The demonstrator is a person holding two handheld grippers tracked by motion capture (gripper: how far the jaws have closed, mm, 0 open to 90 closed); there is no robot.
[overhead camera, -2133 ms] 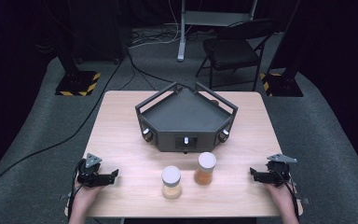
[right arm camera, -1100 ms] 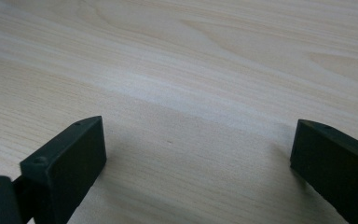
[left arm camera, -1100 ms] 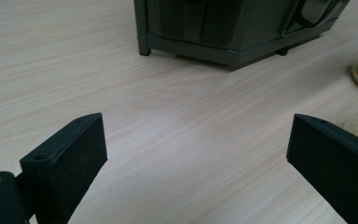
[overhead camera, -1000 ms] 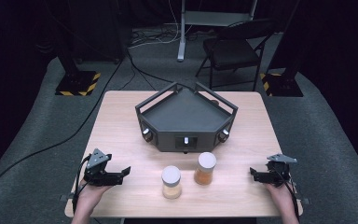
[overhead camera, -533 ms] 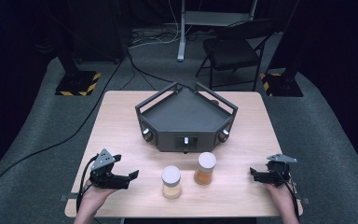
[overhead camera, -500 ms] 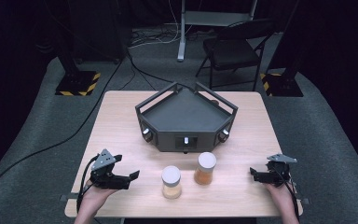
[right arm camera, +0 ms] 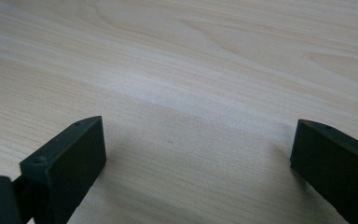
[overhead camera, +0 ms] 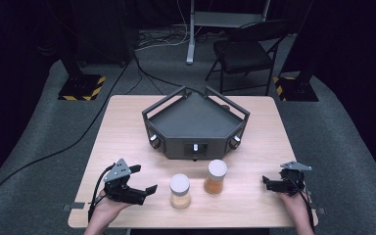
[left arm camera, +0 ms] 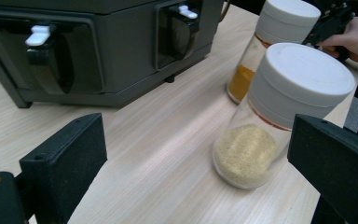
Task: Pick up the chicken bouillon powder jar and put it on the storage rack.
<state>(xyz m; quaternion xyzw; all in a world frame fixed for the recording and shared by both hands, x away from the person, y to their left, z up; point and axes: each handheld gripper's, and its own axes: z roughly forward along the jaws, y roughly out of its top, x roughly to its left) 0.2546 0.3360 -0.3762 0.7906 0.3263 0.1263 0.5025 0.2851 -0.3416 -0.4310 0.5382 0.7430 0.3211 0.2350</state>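
High view: I see the left gripper (overhead camera: 144, 178) spread wide beside the pale-grain jar (overhead camera: 180, 191), near the table's (overhead camera: 127, 122) front edge; the right gripper (overhead camera: 265, 182) rests apart, also spread. Left gripper view: jar (left arm camera: 279, 116) stands upright between the jaws, untouched; I judge its clear wall rigid, slippery, fairly light, so grasp below the white lid (left arm camera: 303, 77). Right gripper view: jaws wide over bare wood.

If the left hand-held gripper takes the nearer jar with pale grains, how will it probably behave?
The jar with pale grains looks clear and smooth, so it may slip. It stands tall on a narrow base with a wide white lid, so a high push could tip it. It is only partly filled, so probably light.
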